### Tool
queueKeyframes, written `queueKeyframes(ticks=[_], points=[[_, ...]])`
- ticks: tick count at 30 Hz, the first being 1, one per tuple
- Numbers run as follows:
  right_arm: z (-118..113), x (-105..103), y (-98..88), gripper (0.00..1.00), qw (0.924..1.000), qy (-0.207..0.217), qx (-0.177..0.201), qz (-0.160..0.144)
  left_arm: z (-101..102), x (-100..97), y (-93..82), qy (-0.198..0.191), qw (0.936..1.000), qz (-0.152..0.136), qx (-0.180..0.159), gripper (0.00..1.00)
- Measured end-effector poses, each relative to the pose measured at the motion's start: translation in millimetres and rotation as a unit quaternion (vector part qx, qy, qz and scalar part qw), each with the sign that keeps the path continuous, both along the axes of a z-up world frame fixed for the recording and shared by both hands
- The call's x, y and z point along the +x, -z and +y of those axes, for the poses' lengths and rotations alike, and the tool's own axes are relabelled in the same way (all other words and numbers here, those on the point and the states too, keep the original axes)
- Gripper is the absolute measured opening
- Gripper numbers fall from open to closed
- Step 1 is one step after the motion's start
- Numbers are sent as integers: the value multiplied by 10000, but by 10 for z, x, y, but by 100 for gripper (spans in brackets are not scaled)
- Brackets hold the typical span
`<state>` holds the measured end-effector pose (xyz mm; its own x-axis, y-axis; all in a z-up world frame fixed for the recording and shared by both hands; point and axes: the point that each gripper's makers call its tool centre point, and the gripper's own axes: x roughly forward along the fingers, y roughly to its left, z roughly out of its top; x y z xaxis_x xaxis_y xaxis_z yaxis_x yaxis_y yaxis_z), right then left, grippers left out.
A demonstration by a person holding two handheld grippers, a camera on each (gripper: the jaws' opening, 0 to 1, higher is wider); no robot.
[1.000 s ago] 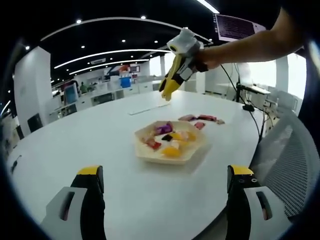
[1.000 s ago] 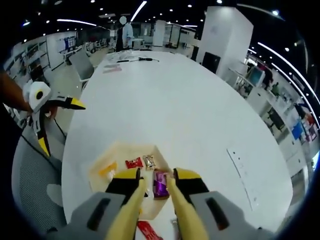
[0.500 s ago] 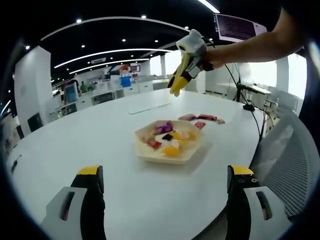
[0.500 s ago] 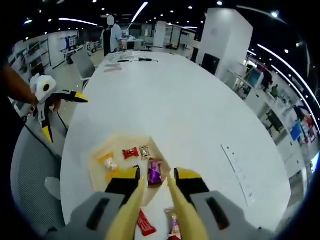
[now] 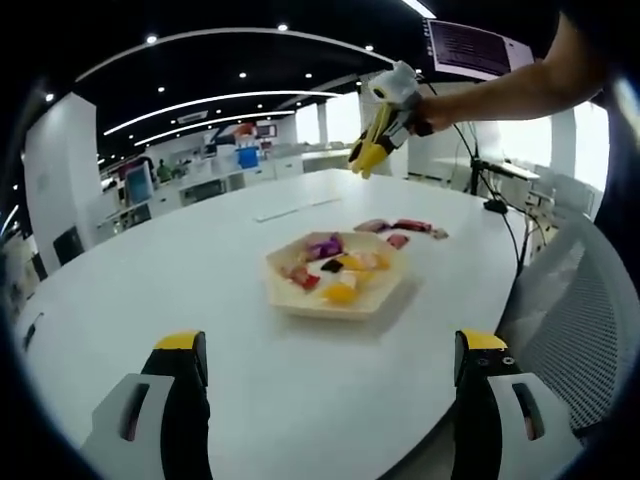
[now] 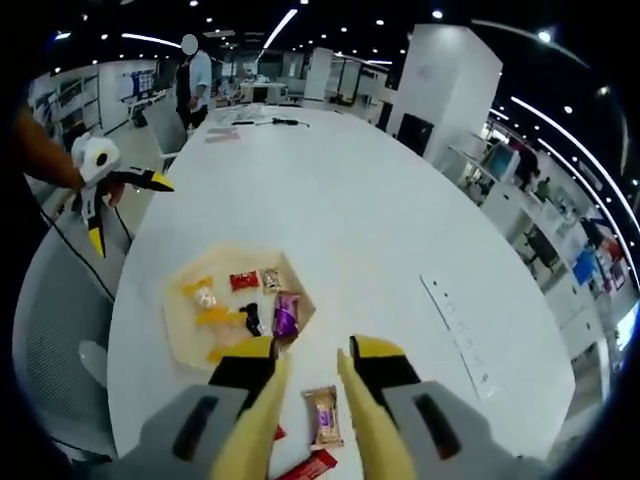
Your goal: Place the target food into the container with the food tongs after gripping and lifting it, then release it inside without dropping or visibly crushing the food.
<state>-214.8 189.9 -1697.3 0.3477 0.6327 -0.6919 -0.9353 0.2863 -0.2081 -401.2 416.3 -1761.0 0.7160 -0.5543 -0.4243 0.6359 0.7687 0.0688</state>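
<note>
- In the right gripper view, the right tool [image 6: 305, 372] sits at the bottom centre; its yellow tongs are a little apart and hold nothing.
- Just past the tips, a brown wrapped snack [image 6: 323, 417] lies on the white counter [image 6: 380, 240], with a red snack [image 6: 309, 467] lower, near the frame bottom.
- The tray [image 6: 182, 325], the container, is left of the tips and already holds several snacks, among them a purple one [image 6: 286, 314].
- The left tool [image 5: 325, 360] has its jaws wide apart, empty, at the bottom of the left gripper view, the tray [image 5: 300, 299] ahead at centre.
- I judge the step as reaching for the next snack: lower the tongs over the brown snack, close gently, lift, carry left to the tray.
</note>
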Motion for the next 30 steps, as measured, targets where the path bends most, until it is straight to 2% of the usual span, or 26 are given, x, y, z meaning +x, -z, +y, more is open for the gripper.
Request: queueKeyframes(ticks=[7, 18, 24, 30], points=[[-218, 89, 47, 28, 10000, 7, 49, -28, -4, -9, 30, 18, 10000, 72, 47, 100], [-437, 129, 103, 28, 9997, -33, 203, 119, 23, -11, 70, -24, 9998, 136, 118, 100], [-478, 151, 98, 28, 9994, 35, 309, 134, 33, -8, 89, -40, 9998, 160, 139, 100], [-473, 150, 169, 28, 9994, -13, 312, 145, 28, -14, 92, -37, 9997, 171, 169, 100]])
